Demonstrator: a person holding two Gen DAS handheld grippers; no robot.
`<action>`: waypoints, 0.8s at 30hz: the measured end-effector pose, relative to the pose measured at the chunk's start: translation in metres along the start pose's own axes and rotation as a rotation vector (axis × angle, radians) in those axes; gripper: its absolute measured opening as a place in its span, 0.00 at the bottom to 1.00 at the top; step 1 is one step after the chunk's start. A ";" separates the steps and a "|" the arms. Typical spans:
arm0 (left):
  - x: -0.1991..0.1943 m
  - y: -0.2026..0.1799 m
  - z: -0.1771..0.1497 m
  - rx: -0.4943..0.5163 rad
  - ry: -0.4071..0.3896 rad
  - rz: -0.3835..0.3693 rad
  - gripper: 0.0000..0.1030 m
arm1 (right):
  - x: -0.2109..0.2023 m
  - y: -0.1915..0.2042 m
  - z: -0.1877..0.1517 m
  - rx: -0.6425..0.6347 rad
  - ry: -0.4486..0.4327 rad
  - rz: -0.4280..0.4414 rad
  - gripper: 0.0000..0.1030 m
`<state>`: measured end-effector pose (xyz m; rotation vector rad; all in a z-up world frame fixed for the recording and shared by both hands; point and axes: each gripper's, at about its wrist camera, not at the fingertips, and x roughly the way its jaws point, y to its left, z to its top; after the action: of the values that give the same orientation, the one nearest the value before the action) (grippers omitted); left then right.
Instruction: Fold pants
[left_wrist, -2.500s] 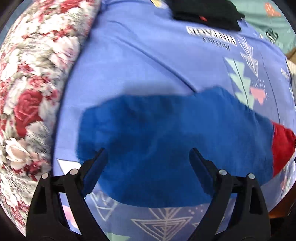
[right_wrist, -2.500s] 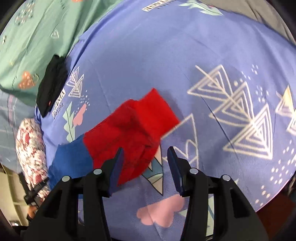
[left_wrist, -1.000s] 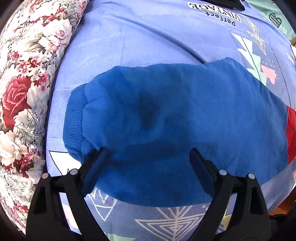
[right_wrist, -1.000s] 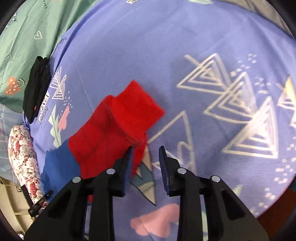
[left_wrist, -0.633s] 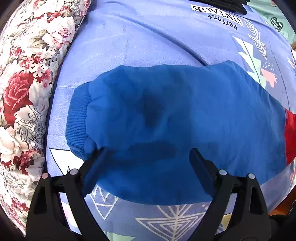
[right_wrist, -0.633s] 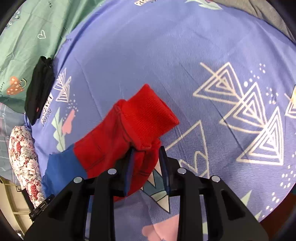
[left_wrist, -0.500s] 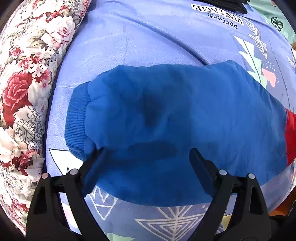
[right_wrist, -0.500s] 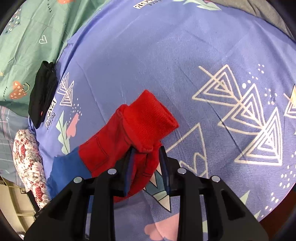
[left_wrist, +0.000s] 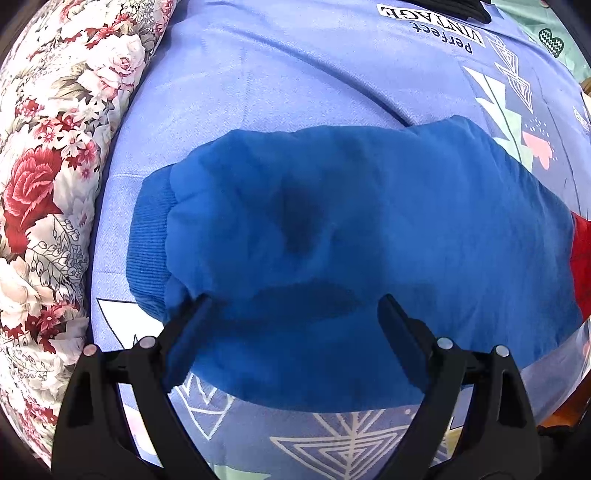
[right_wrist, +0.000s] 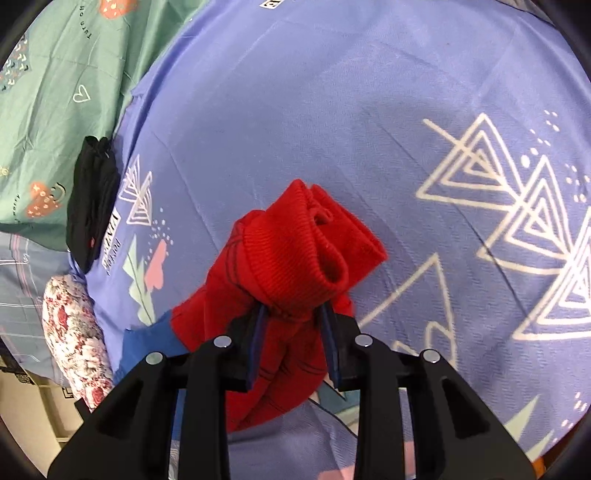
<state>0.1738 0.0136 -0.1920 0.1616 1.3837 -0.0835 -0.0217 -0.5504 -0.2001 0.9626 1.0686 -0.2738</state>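
The pants (left_wrist: 351, 251) lie on the blue bedsheet (left_wrist: 295, 81); the red section is cut off at the left-wrist frame edge. The left gripper (left_wrist: 295, 317) is spread wide above the blue section, contact unclear. The right gripper (right_wrist: 293, 325) pinches the bunched red ribbed cuff (right_wrist: 306, 254), whose clamped fabric hides its inner pads.

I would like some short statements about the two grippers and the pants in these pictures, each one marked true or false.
1. The right gripper is shut on the red end of the pants. True.
2. The left gripper is pinching the blue part. False: its jaws stand wide apart over the cloth.
3. A folded black garment lies on the bed near the green sheet. True.
4. The floral cushion lies on top of the pants. False: it lies beside them.
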 end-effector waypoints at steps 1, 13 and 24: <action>0.000 0.000 0.000 -0.002 -0.001 -0.001 0.88 | 0.000 0.002 0.000 -0.004 -0.004 0.003 0.27; -0.001 0.017 0.004 -0.067 -0.002 -0.051 0.88 | -0.019 0.011 -0.004 -0.198 0.086 -0.280 0.15; -0.010 0.022 0.006 -0.051 -0.009 -0.047 0.88 | -0.016 -0.015 -0.008 -0.078 -0.010 -0.080 0.57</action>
<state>0.1816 0.0343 -0.1796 0.0856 1.3794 -0.0882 -0.0436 -0.5570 -0.1962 0.8492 1.1019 -0.3003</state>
